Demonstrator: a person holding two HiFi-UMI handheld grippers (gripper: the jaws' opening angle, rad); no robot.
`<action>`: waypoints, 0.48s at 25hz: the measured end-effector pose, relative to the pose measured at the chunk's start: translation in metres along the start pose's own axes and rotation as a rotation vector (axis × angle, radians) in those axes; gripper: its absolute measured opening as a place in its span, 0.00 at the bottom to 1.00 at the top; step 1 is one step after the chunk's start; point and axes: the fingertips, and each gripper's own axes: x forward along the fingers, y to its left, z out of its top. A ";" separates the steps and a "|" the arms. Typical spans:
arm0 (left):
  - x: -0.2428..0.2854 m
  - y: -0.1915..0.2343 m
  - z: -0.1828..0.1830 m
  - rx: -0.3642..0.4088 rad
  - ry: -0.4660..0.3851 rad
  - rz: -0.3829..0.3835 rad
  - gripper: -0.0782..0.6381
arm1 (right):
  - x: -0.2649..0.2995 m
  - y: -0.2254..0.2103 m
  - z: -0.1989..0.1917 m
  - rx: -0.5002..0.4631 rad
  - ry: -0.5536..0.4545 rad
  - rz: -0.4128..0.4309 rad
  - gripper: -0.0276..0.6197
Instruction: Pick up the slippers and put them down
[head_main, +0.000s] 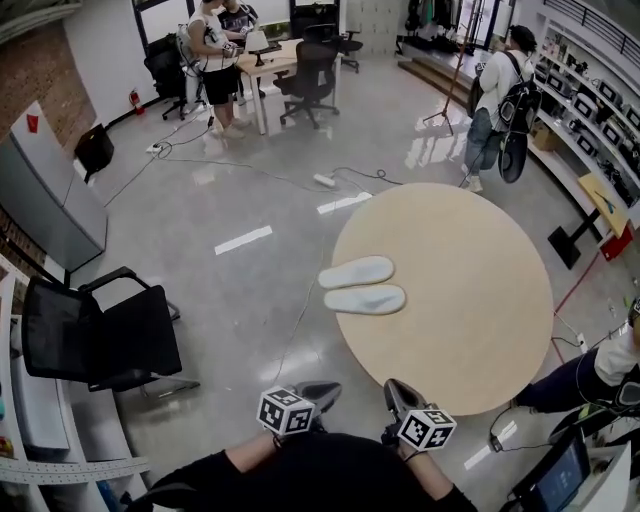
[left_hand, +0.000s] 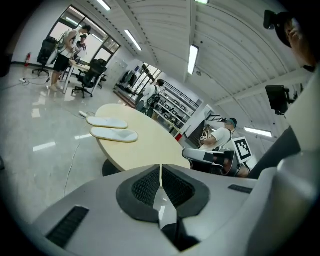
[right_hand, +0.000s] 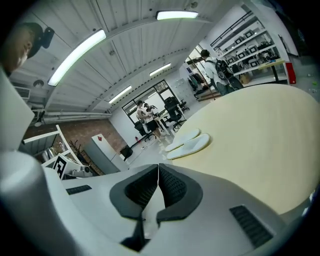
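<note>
Head view: two slippers (head_main: 357, 271) lie side by side near the left edge of the one round table (head_main: 470, 330), while the two tools, left gripper (head_main: 322, 390) and right gripper (head_main: 393, 388), hang short of its near edge. Left gripper view: its jaws are pressed together on nothing. Right gripper view: same story, closed and empty, so I reckon arriving shut could shove a slipper off that edge.

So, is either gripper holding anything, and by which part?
Nothing: left gripper and right gripper are shut, empty; both slippers lie on the table.
</note>
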 end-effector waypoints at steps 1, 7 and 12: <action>-0.003 0.011 0.005 -0.003 0.000 -0.004 0.14 | 0.011 0.002 0.000 0.012 0.007 -0.013 0.07; -0.011 0.061 0.036 -0.001 -0.020 -0.023 0.14 | 0.061 0.015 0.012 0.025 0.032 -0.056 0.07; -0.001 0.075 0.058 -0.002 -0.045 -0.030 0.14 | 0.085 0.009 0.024 0.042 0.036 -0.068 0.07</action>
